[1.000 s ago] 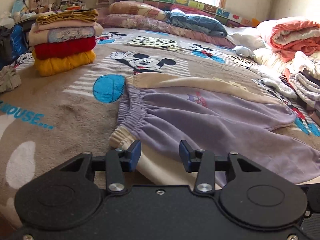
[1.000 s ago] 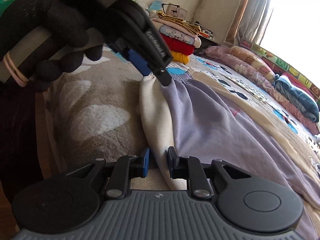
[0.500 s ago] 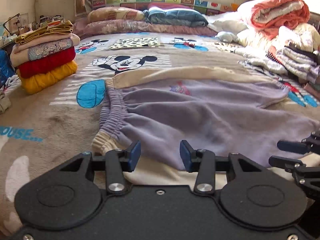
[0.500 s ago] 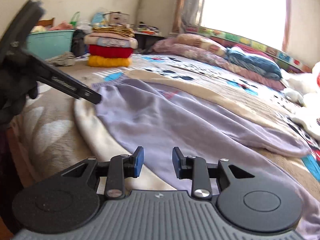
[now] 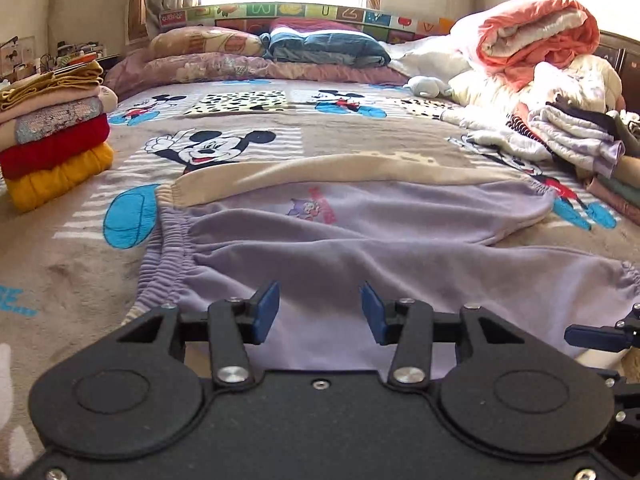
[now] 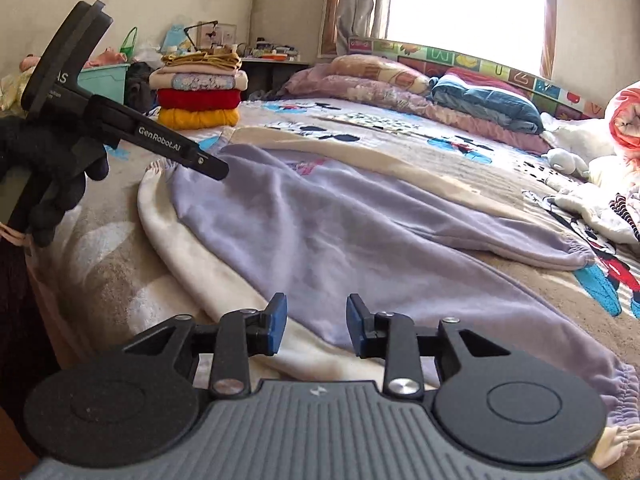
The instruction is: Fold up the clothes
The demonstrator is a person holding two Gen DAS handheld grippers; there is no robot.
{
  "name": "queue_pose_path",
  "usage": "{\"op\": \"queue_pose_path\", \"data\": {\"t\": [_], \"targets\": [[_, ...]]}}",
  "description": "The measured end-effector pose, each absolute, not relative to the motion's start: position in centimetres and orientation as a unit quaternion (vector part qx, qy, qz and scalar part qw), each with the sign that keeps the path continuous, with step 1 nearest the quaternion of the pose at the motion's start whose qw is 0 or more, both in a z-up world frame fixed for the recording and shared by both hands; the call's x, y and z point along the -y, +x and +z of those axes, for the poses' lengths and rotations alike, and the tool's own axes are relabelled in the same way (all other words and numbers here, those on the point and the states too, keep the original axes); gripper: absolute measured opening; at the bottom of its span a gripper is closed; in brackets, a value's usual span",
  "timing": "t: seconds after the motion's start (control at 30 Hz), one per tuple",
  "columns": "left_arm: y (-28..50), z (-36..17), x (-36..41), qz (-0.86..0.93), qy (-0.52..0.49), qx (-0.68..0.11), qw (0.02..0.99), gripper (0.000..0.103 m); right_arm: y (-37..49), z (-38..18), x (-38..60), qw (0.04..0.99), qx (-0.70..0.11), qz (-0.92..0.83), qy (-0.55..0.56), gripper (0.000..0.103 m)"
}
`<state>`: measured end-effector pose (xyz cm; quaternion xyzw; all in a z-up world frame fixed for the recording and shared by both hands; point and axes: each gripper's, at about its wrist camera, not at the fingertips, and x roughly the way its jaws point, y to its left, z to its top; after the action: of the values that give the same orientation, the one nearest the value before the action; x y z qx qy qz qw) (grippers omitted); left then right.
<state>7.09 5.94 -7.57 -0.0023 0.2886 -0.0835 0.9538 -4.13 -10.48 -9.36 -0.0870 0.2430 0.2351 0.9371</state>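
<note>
Lilac trousers (image 5: pixel 360 248) (image 6: pixel 320 220) lie spread across the bed on top of a cream garment (image 5: pixel 320 170) (image 6: pixel 180 248), elastic waistband to the left. My left gripper (image 5: pixel 320 300) (image 6: pixel 218 169), held by a gloved hand (image 6: pixel 48 168), hovers open over the waist end with nothing in it. My right gripper (image 6: pixel 316 312) (image 5: pixel 592 338) hangs over the near trouser leg where lilac meets cream. Its jaws are opening, and the cloth lies below them, not pinched.
A stack of folded clothes (image 5: pixel 52 136) (image 6: pixel 198 92) sits at the bed's left side. Unfolded clothes (image 5: pixel 560 128) and an orange blanket (image 5: pixel 540 36) are heaped on the right. Pillows (image 5: pixel 240 56) line the headboard under the window. Cluttered shelves and a green bin (image 6: pixel 108 80) stand beyond the bed.
My right gripper has slid right along the near trouser leg, away from the left gripper, and its jaws have widened. My left gripper has shifted right over the waistband and levelled out.
</note>
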Motion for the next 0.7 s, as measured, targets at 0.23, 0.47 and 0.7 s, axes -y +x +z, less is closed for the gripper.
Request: {"op": "queue_pose_path", "data": {"t": [0.23,0.47,0.7], "targets": [[7.1,-9.7,-2.3,-0.116,0.13,-0.364,0.915,0.049,-2.2,-10.7,10.7,0.94,-0.257,0.206,-0.092,0.051],[5.9,-9.0,-5.8,-0.057,0.096,-0.302,0.947,0.05,0.4,-10.0,15.5,0.954,-0.259,0.153,-0.013,0.053],[7.2,-8.7,-11.7,0.021,-0.058,-0.314,0.947,0.051,2.8,-11.0,21.1,0.949,-0.307,0.034,0.059,0.053]]}}
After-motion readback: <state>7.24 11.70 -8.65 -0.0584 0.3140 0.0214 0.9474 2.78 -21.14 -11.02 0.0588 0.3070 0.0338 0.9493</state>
